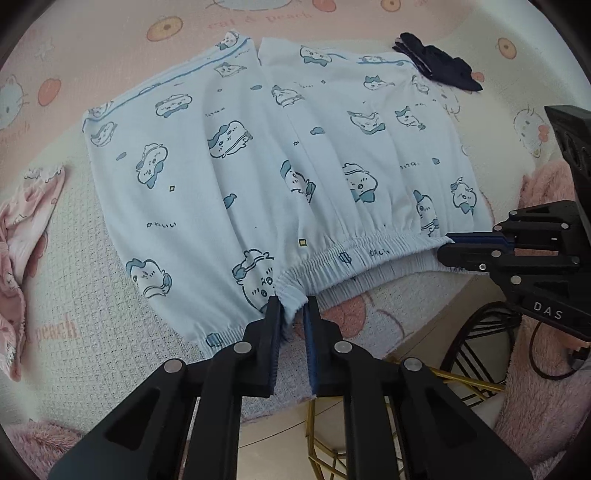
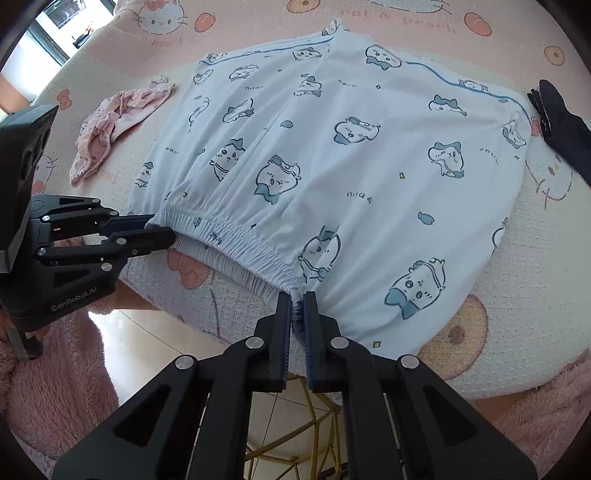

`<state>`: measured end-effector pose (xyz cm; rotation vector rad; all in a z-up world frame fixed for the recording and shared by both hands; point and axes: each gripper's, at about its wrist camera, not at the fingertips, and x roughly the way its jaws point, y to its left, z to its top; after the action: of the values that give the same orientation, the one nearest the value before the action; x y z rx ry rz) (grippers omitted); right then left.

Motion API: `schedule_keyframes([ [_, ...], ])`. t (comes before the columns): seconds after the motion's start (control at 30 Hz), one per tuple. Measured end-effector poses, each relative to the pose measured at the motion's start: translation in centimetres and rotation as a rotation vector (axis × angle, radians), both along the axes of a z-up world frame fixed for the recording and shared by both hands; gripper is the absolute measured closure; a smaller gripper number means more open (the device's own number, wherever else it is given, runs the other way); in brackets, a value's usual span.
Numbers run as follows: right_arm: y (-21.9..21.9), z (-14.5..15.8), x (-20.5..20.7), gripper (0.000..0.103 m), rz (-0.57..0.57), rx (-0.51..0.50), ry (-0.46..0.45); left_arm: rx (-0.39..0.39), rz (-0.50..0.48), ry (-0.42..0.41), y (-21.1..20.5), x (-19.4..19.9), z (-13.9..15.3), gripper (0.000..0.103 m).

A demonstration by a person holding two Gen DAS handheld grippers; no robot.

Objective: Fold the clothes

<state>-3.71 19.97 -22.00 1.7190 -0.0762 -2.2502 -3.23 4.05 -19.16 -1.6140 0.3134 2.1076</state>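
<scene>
Grippers, left (image 1: 293, 306) and right (image 2: 296, 304), each apparently pinch the shorts' waistband (image 1: 373, 254).

Bright window (image 2: 55, 33), glossy tiled floor (image 2: 155, 332)

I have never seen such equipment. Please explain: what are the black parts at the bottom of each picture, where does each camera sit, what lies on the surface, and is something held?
The black parts are two hand-held grippers, each with two fingers; a person carries one in each hand. Each picture comes from a wide-angle camera on one gripper, looking along its fingers.

On the pink cartoon-printed table cover lie light blue pyjama shorts with a cartoon print, a crumpled pink garment to one side, and a small dark navy cloth at the far edge.

The left gripper pinches the shorts' gathered elastic waistband at one end. The right gripper pinches it at the other end. Each gripper also shows at the side of the other's picture.
</scene>
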Motion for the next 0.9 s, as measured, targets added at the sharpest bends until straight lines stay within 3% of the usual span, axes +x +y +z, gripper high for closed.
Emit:
schedule_keyframes([
  [0.13,0.9,0.4,0.6,0.099,-0.003,-0.015,-0.011,0.011,0.002,-0.001,0.1,0.1,0.4,0.088],
  [0.17,1.0,0.6,0.8,0.099,0.0,-0.015,-0.012,0.037,0.001,-0.031,-0.3,-0.1,0.3,0.078],
  [0.2,1.0,0.5,0.9,0.099,0.004,-0.006,-0.022,0.065,0.001,-0.061,-0.7,-0.3,0.2,0.056],
  [0.23,0.9,0.1,0.9,0.098,0.007,0.011,-0.041,0.107,0.018,-0.106,-1.4,-0.6,0.1,0.05],
  [0.33,1.1,-0.8,0.6,0.088,-0.002,-0.015,-0.099,0.226,0.139,-0.18,-4.3,-1.9,-0.1,0.05],
  [0.4,1.4,0.1,0.6,0.076,-0.007,-0.072,-0.094,0.239,0.222,-0.163,-6.1,-2.4,0.0,0.05],
  [0.5,1.7,2.0,0.9,0.075,0.007,-0.189,-0.02,0.255,0.344,-0.138,-8.6,-3.0,0.1,0.05],
  [0.57,1.7,2.9,0.6,0.075,-0.016,-0.226,0.027,0.136,0.366,-0.153,-7.5,-3.4,-2.0,0.05],
  [0.67,1.5,1.6,-0.4,0.075,-0.081,-0.12,0.014,0.034,0.343,-0.119,-5.7,-3.4,-2.9,0.05],
  [0.73,1.6,0.3,-0.4,0.075,-0.082,-0.052,-0.032,-0.112,0.358,-0.061,-5.3,-3.4,-3.1,0.049],
  [0.8,1.9,-0.3,-0.3,0.075,-0.08,-0.007,-0.057,-0.108,0.393,-0.05,-5.8,-3.3,-2.8,0.048],
  [0.9,1.7,0.9,-0.1,0.075,-0.066,-0.04,-0.009,-0.08,0.388,0.005,-7.0,-2.6,-1.0,0.048],
])
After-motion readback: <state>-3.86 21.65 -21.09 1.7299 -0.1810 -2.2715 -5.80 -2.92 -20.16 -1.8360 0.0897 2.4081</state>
